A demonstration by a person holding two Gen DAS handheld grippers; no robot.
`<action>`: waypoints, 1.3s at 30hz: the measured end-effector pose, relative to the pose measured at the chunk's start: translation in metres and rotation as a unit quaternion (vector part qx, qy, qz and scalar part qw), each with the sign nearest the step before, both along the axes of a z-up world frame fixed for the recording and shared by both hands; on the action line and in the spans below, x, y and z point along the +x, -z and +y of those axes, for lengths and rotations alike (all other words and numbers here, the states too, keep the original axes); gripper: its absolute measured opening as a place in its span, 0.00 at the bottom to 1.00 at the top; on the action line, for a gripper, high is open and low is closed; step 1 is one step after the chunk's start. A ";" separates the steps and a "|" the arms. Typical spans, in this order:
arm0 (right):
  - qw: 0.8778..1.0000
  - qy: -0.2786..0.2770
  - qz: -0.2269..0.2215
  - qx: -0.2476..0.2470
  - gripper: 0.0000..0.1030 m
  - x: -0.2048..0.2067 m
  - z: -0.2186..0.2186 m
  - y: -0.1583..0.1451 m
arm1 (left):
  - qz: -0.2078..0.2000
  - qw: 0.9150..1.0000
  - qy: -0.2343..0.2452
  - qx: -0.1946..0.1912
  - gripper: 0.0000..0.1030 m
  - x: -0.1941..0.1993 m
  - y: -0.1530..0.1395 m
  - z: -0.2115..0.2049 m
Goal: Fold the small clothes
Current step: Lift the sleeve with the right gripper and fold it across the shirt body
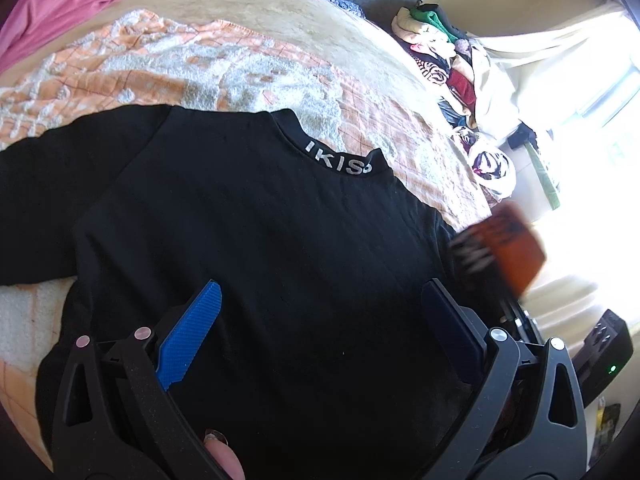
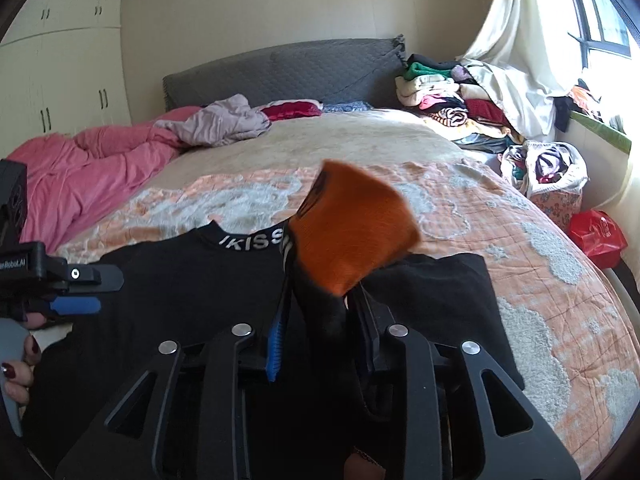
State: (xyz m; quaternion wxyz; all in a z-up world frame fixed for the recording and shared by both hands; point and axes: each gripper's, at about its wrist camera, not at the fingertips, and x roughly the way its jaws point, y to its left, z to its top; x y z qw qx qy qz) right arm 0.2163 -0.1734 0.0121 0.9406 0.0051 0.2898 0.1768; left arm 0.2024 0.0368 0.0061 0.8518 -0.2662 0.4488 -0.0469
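Nearest of all, the right gripper [image 2: 320, 312] has its blue-padded jaws pinched on an orange and black garment [image 2: 356, 232], blurred and lifted just above the bed, over the right shoulder of the shirt. The left gripper [image 1: 320, 320] hangs above the black shirt [image 1: 240, 220] with its jaws spread wide and nothing between them.

That black shirt lies flat on the near part of the bed, collar pointing away, one sleeve stretched out to the left. It is plain black with a high collar, and white letters on the collar [image 2: 252, 241] read "IKISS" as far as I can make out. On the left gripper's body in the right wrist view, small white print reads something ending "Robot.AI".

Under the shirt is an orange and white quilted blanket [image 2: 500, 216]. Far left on the bed sits a bunched pink duvet [image 2: 88, 176]. To the far right, beside the grey headboard [image 2: 280, 72], a pile of mixed clothes [image 2: 448, 100] is heaped. Nearer on the right, a pale bag [image 2: 548, 168] holds crumpled patterned fabric, and a red plastic bag [image 2: 596, 236] lies just beside it; its contents are hidden.
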 end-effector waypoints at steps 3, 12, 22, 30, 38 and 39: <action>0.999 -0.028 0.021 0.009 0.39 -0.001 0.009 0.004 | 0.005 1.000 0.002 -0.016 0.91 0.000 0.006 0.000; 0.997 -0.001 0.053 0.055 0.53 0.005 -0.022 0.000 | 0.029 0.998 0.036 -0.048 0.85 0.001 0.028 -0.020; 0.992 0.077 0.080 0.066 0.53 0.012 -0.063 0.003 | 0.062 0.987 0.101 -0.105 0.55 0.013 0.048 -0.068; 0.984 0.122 0.082 0.098 0.53 0.013 -0.101 -0.002 | 0.072 0.990 0.090 -0.083 0.51 0.028 0.058 -0.088; 0.973 0.169 0.096 0.128 0.53 0.015 -0.138 -0.003 | 0.040 0.992 0.111 -0.042 0.07 0.034 0.048 -0.097; 0.971 0.174 0.098 0.133 0.53 0.015 -0.142 -0.002 | 0.032 0.992 0.114 -0.032 0.07 0.035 0.044 -0.097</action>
